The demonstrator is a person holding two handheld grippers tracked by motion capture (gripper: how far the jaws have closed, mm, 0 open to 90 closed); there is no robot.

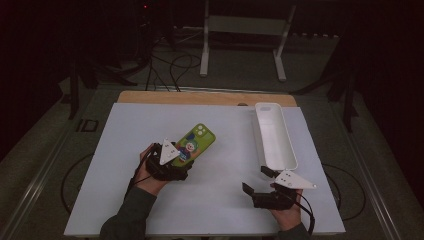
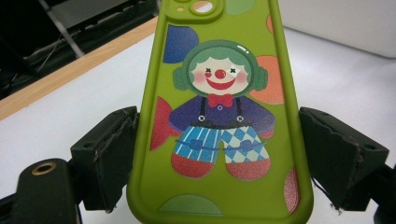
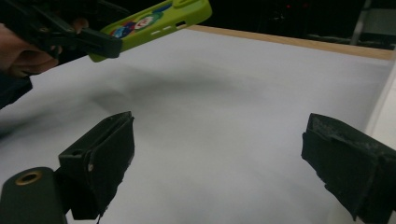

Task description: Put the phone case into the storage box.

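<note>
Left gripper (image 1: 181, 159) grasps the green rubbery clown-printed phone case (image 1: 195, 143) by 1 end, long axis pointing upper right; right gripper (image 1: 256, 182) gapes, released.

White tray (image 1: 274, 136) on white sheet (image 1: 220, 175), wooden table edge (image 1: 200, 97) behind.

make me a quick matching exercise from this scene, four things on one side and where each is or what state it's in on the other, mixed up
Things:
1. green phone case
2. white tray
3. left hand-held gripper
4. right hand-held gripper

Places or states:
A. jaws wide apart with nothing between them, near the front of the white sheet
B. lies lengthwise along the right edge of the white sheet
C. lifted off the table, clown picture facing up
D. jaws closed on the two long sides of the phone case

Pairs: 1-C, 2-B, 3-D, 4-A
</note>
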